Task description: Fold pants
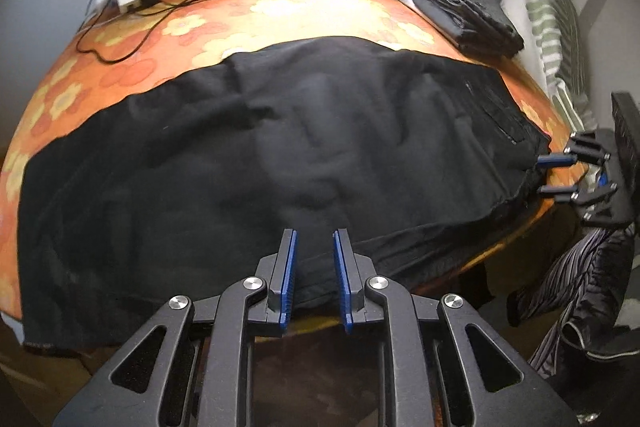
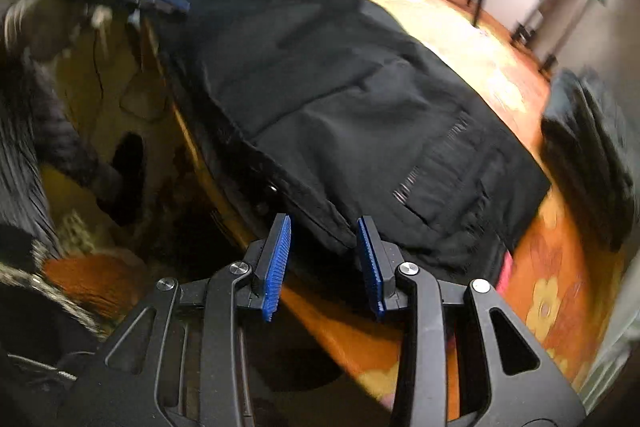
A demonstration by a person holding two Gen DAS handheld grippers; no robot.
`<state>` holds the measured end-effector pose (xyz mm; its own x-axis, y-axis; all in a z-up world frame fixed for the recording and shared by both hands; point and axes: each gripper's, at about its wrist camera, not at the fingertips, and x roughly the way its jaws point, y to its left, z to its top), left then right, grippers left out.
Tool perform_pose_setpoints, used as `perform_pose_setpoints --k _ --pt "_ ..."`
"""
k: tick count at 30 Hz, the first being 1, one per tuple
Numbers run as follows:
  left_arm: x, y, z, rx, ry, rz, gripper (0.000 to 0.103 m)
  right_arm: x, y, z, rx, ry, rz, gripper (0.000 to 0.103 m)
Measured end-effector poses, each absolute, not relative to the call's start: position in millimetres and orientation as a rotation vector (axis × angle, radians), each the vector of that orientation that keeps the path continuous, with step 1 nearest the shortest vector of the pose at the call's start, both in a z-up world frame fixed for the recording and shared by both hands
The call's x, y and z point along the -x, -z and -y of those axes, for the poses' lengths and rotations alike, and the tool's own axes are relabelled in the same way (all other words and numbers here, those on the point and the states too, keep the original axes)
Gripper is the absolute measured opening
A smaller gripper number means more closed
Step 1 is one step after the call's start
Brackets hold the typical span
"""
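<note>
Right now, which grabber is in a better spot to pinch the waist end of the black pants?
Probably the right gripper. Its open jaws sit at the waist corner of the black pants, beside the zip pocket. The left gripper, also open, sits midway along the near edge, away from that end.

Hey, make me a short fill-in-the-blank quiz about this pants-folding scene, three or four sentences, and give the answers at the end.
1. The pants spread on the table are ____ in colour.
2. The tablecloth is orange with a pattern of ____.
3. Both the left gripper and the right gripper have their jaws ____.
4. At the far edge of the table stands a small black ____ on three legs.

Answers: black; flowers; open; tripod
</note>
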<state>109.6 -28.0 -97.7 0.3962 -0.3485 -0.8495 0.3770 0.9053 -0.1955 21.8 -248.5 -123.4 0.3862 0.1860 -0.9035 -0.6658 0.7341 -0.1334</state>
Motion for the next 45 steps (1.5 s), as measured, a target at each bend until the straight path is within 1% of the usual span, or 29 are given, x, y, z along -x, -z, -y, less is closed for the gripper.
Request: perform_pose_setpoints --k 5,9,10,11,13,14,15,17,21,24,26,27,28,29,30,31,34,37,40,43,45 --pt "-102 102 13 -0.038 0.454 -1.082 0.017 -26 139 227 0.655 -0.6 -1.033 0.035" --pt "-97 107 11 -0.073 0.465 -1.097 0.017 -31 139 223 0.695 -0.617 -1.029 0.035" --pt "-97 109 13 -0.081 0.468 -1.099 0.025 -31 139 222 0.708 -0.624 -1.024 0.035" --pt "-98 109 14 -0.087 0.469 -1.102 0.03 -32 140 221 0.717 -0.633 -1.024 0.034" --pt "-100 111 16 -0.1 0.473 -1.105 0.031 -36 141 220 0.692 -0.647 -1.054 0.015" --pt "-101 111 17 -0.105 0.471 -1.104 0.031 -36 142 219 0.699 -0.637 -1.061 0.014" --pt "-102 111 17 -0.105 0.467 -1.1 0.031 -34 141 217 0.716 -0.632 -1.056 0.009" --pt "-103 109 16 -0.105 0.458 -1.089 0.031 -27 138 213 0.733 -0.629 -1.062 0.006" --pt "-107 107 13 -0.091 0.447 -1.077 0.031 -10 128 209 0.721 -0.667 -1.087 0.006" --pt "-111 104 18 -0.089 0.45 -1.072 0.031 -11 131 205 0.747 -0.678 -1.114 0.009" --pt "-114 101 26 -0.102 0.467 -1.061 0.031 -21 120 211 0.691 -0.695 -1.105 0.014" --pt "-116 100 29 -0.104 0.473 -1.059 0.031 -30 112 216 0.639 -0.709 -1.106 0.022" --pt "-118 99 33 -0.107 0.479 -1.057 0.031 -41 102 222 0.582 -0.715 -1.101 0.036" --pt "-122 99 37 -0.11 0.485 -1.055 0.031 -54 92 228 0.531 -0.713 -1.084 0.045" --pt "-127 98 41 -0.108 0.491 -1.055 0.031 -68 84 233 0.49 -0.697 -1.058 0.058" --pt "-131 98 46 -0.105 0.497 -1.055 0.031 -85 76 239 0.445 -0.674 -1.024 0.063" --pt "-140 95 57 -0.111 0.517 -1.055 0.031 -141 68 251 0.342 -0.621 -0.989 0.063" --pt "-144 93 68 -0.128 0.555 -1.057 0.031 -189 66 268 0.171 -0.667 -1.038 0.063" --pt "-149 98 80 -0.142 0.594 -1.076 0.031 -216 51 284 0.014 -0.773 -1.061 0.063" --pt "-156 104 91 -0.161 0.616 -1.086 0.031 -227 43 275 0.138 -0.704 -1.016 0.063" --pt "-159 104 94 -0.148 0.624 -1.084 0.031 -238 57 262 0.164 -0.714 -1.043 0.063"
